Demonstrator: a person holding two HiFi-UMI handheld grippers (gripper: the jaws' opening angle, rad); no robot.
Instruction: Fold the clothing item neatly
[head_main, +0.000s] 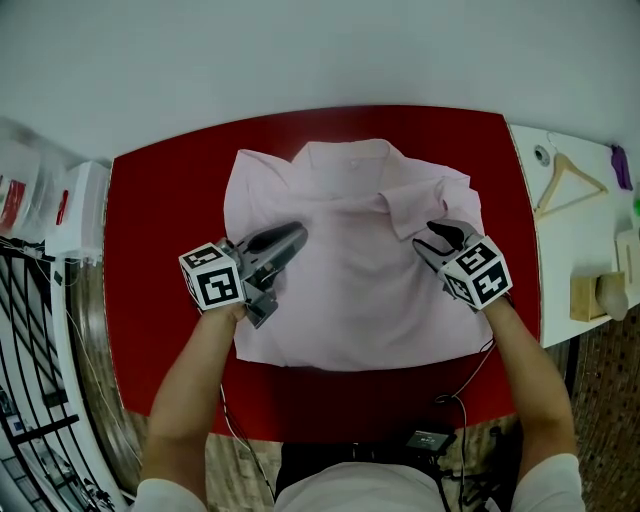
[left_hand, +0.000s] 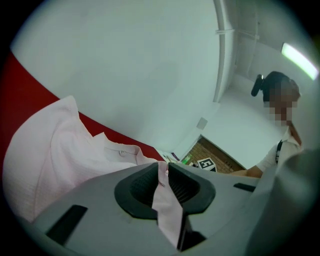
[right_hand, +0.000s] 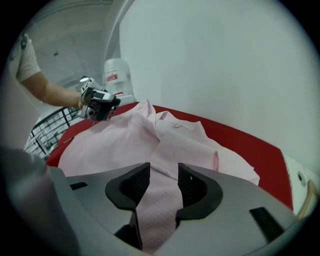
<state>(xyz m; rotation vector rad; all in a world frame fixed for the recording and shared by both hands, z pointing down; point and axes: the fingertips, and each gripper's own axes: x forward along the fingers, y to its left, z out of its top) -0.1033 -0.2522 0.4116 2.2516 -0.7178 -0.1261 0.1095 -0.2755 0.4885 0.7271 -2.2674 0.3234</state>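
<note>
Left gripper (head_main: 293, 236) pinches the pink shirt (head_main: 350, 290); right gripper (head_main: 440, 232) gapes around its fabric.

A red table (head_main: 150, 230) bears a pale pink collared shirt (head_main: 350, 310) lying flat, collar beyond both claws. Bare red shows outside the left gripper (head_main: 295, 236). Right of the right gripper (head_main: 436, 232), a white table (head_main: 562, 262) holds a wooden hanger (head_main: 566, 184).

Head view sits above the near edge and looks steeply down on the whole red table (head_main: 160, 250), pink shirt (head_main: 350, 270) centred. Left gripper view is low and close at the shirt's left side, facing far-right across it. Right gripper view is close on the right side, tilted down, facing left, and catches the left gripper (right_hand: 112, 106); all three share shirt and tabletop.
</note>
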